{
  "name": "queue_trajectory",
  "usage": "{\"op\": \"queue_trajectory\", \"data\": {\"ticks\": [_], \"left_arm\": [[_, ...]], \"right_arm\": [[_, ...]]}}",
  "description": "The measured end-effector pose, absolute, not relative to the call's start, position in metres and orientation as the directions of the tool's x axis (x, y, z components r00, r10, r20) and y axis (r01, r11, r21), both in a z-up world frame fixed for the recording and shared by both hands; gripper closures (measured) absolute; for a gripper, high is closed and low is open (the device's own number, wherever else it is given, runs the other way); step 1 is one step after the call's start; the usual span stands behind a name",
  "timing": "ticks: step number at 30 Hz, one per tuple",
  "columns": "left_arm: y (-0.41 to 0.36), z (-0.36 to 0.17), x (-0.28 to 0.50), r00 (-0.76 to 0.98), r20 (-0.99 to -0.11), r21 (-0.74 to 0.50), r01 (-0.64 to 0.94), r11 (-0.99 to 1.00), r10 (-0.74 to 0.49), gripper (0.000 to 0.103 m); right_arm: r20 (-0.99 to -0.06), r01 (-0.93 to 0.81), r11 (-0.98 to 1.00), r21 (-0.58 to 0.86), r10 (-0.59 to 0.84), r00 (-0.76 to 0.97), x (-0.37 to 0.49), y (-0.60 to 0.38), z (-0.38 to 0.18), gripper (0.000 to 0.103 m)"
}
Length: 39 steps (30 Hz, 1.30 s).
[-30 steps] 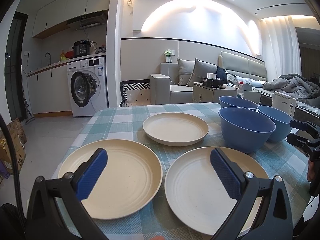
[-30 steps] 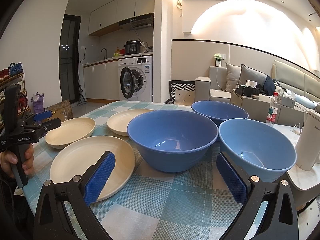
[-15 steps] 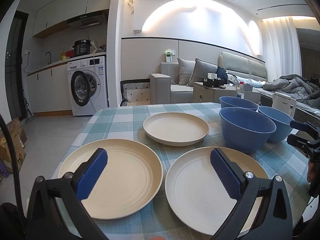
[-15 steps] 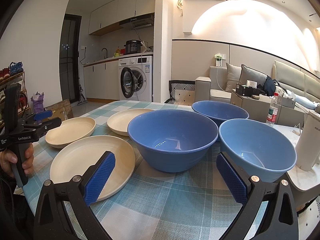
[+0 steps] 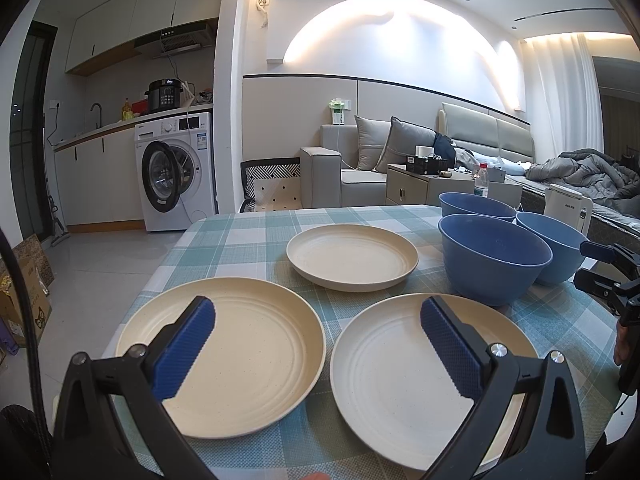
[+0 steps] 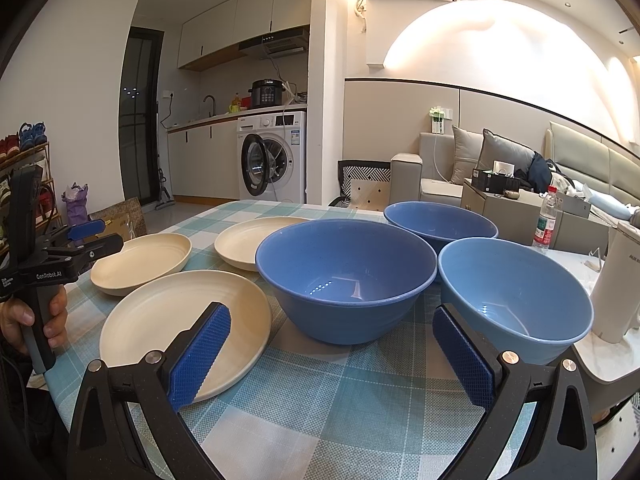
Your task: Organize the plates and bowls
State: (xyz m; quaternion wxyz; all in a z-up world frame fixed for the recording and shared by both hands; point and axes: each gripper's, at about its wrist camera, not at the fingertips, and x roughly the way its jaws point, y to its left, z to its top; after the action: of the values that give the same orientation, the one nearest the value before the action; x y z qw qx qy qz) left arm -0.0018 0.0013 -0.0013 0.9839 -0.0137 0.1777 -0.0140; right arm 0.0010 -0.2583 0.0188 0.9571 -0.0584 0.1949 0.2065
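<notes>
left wrist: plates (image 5: 224, 356) under gripper (image 5: 318, 344)

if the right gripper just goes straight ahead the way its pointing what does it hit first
Probably the nearest blue bowl: it sits dead ahead between the open fingers of the right gripper. Depth is hard to judge through the fisheye.

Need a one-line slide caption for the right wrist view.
Open right hand-held gripper faces three blue bowls and three cream plates on a checked tablecloth.
</notes>
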Motion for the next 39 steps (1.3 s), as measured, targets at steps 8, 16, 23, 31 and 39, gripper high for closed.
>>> {"op": "queue_trajectory", "data": {"ticks": [8,16,23,31,39], "left_arm": [[0.001,-0.001,-0.002,0.936,-0.35,-0.032,0.022,0.999,-0.032,0.0],[0.001,-0.001,-0.002,0.936,-0.35,-0.033,0.023,0.999,-0.033,0.0],[0.001,-0.002,-0.002,0.936,-0.352,-0.035,0.022,0.999,-0.033,0.0],[0.003,-0.003,-0.002,0.933,-0.358,-0.042,0.021,0.999,-0.035,0.0],[0.004,-0.002,-0.003,0.933,-0.358,-0.031,0.014,0.999,-0.025,0.0]], "right_arm": [[-0.398,-0.418,0.908,-0.032,0.372,0.839,0.001,-0.259,0.019,0.0],[-0.399,-0.418,0.908,-0.033,0.371,0.839,0.001,-0.259,0.019,0.0],[-0.401,-0.417,0.908,-0.033,0.37,0.838,0.001,-0.259,0.019,0.0],[-0.418,-0.409,0.912,-0.036,0.358,0.835,0.001,-0.258,0.019,0.0],[-0.418,-0.407,0.913,-0.018,0.363,0.833,0.006,-0.257,0.028,0.0]]}}
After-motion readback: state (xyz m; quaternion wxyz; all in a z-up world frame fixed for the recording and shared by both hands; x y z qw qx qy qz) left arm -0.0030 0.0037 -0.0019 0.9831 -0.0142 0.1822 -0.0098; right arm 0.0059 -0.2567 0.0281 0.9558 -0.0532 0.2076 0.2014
